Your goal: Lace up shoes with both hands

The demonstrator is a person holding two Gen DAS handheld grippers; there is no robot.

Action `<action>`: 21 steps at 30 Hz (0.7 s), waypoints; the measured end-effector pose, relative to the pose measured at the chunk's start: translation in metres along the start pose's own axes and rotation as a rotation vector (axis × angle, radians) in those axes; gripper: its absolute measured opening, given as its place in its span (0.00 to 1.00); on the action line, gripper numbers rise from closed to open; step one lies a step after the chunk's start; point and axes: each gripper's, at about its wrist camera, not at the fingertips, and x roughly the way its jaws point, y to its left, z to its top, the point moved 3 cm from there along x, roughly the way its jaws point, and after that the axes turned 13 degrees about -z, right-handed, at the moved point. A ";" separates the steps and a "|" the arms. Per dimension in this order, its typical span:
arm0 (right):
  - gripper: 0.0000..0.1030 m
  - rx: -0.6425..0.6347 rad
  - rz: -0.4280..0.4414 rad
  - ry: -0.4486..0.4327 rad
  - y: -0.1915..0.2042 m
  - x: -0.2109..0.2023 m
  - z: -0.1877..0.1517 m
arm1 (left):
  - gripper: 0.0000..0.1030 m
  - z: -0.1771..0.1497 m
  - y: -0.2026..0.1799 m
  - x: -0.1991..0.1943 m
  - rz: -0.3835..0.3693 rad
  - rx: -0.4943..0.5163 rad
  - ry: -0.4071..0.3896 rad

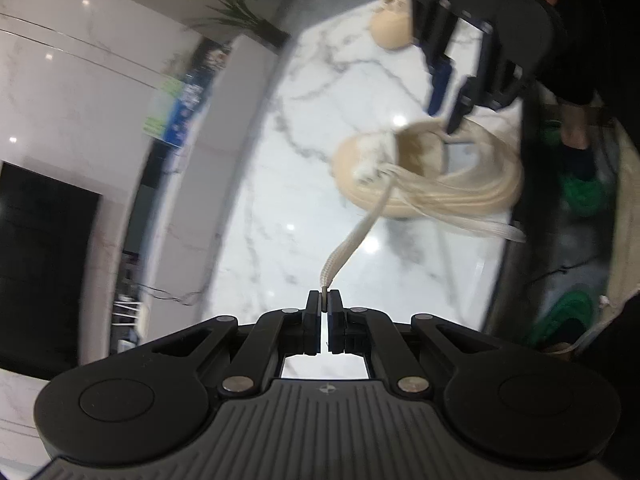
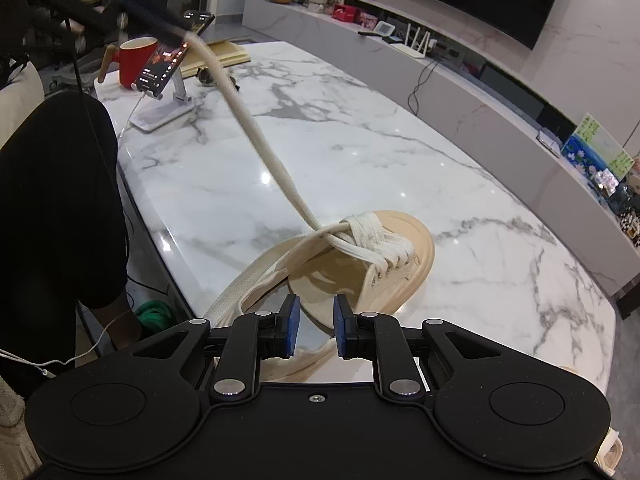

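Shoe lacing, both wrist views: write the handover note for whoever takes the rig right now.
Left gripper: shut on the lace, which is stretched taut from the shoe.
Right gripper: jaws part open around the shoe's heel edge; contact unclear.
Shoe lies on the marble table; a second shoe sits at the far end.
Done: lower eyelets crossed.
Left: seemingly tightening and tying.

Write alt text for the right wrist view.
A taut cream flat shoelace runs from a beige canvas shoe on the white marble table up to the left tongs. The right tongs grip the shoe's heel.
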 end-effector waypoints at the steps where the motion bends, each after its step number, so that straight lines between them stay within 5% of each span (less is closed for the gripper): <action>1: 0.15 0.001 -0.001 0.002 -0.001 0.001 0.000 | 0.02 0.001 -0.004 0.005 -0.029 0.002 -0.001; 16: 0.15 0.019 0.033 0.011 -0.006 0.020 0.007 | 0.03 0.009 -0.013 0.084 -0.254 -0.042 -0.004; 21: 0.15 0.040 0.043 0.020 -0.012 0.029 0.007 | 0.12 0.014 -0.005 0.096 -0.296 -0.087 -0.034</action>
